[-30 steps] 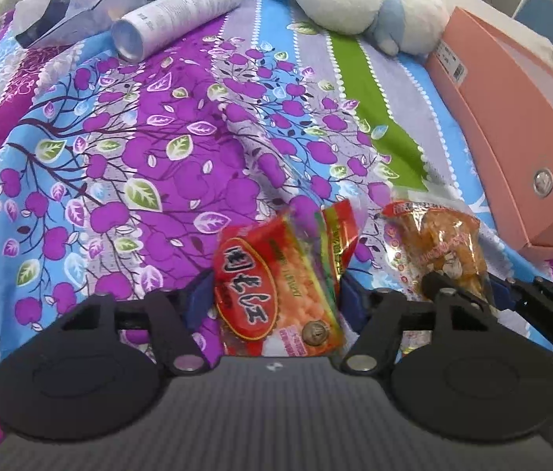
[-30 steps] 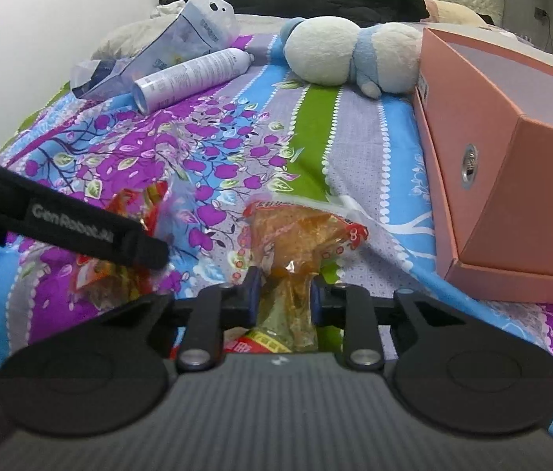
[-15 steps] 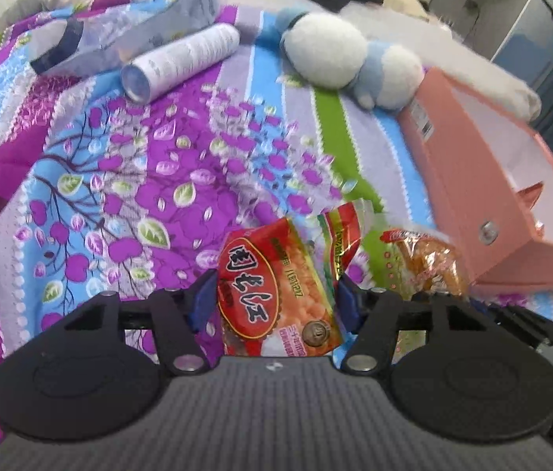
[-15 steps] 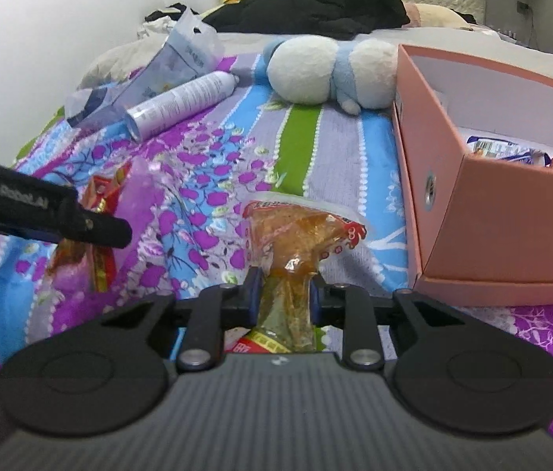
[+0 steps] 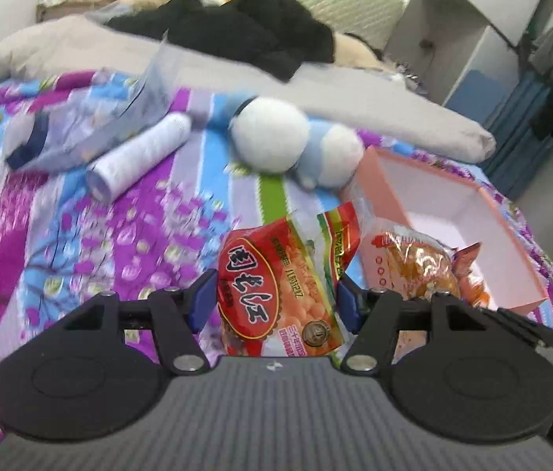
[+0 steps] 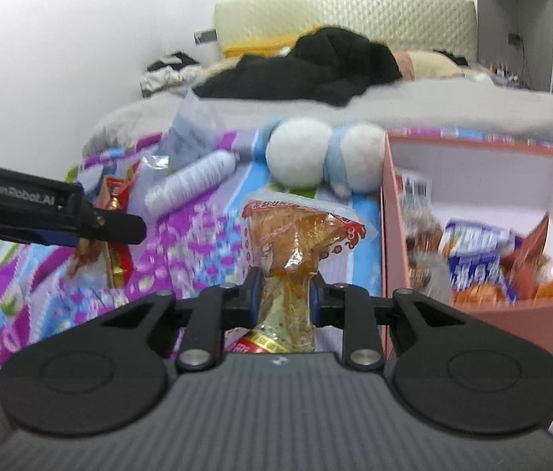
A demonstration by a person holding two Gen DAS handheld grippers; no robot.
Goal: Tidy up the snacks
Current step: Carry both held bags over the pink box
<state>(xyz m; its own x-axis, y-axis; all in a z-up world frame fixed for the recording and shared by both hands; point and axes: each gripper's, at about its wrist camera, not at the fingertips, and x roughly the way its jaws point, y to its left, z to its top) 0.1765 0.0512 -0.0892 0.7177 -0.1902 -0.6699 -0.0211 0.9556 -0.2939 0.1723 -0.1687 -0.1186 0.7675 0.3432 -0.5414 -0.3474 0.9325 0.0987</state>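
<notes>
My left gripper is shut on a red snack bag with orange balls printed on it, held up above the flowered bedspread. My right gripper is shut on a clear bag of golden-brown snacks, pinched at its narrow waist. That same golden bag shows just right of the red one in the left wrist view. The left gripper with its red bag appears at the left of the right wrist view. The pink box stands open at the right with several snack packs inside.
A white-and-blue plush toy lies beyond the box. A white bottle and a clear plastic bag lie at the far left of the bedspread. Black clothing and a grey duvet cover the bed's head end.
Both grippers have risen off the bedspread with their bags. The views now look over the pink box's rim into it, and the head of the bed has come into sight.
</notes>
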